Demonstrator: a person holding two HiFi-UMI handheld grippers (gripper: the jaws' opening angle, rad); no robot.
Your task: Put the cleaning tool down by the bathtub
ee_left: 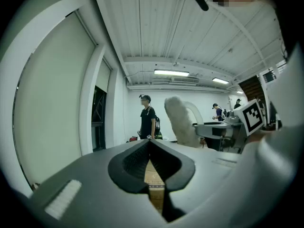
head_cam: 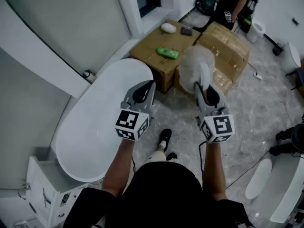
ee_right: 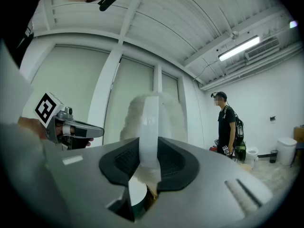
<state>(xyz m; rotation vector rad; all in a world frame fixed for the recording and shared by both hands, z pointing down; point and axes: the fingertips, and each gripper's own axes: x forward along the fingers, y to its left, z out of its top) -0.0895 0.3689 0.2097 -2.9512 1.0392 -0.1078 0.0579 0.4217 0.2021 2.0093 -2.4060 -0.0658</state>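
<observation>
1. The right gripper (head_cam: 203, 85) has its two fingers clamped on the white handle (ee_right: 149, 127) of a fluffy white cleaning brush (head_cam: 194, 66) (the right gripper view shows the handle standing between the dark pads (ee_right: 118, 163)).
2. The brush is up in the air, not on the floor. Its fluffy head points to the far side, and in the head view it covers a part of the cardboard boxes (head_cam: 228, 46).
3. The left gripper (head_cam: 145, 88) holds nothing. In the left gripper view its fingers are together at the tips, with only a narrow gap lower between the pads (ee_left: 135, 160).
4. The left gripper hangs over the right edge of the white oval bathtub (head_cam: 90, 127), near the far end of the tub. The two grippers are side by side and apart.
5. The bathtub stands at the left, along the wall. The brush is to the right of the tub's far end and does not touch it.
6. On the left cardboard box (head_cam: 156, 61) lies a green bottle (head_cam: 167, 53).
7. A person in black clothes (head_cam: 232, 4) stands at the far side, behind the boxes
</observation>
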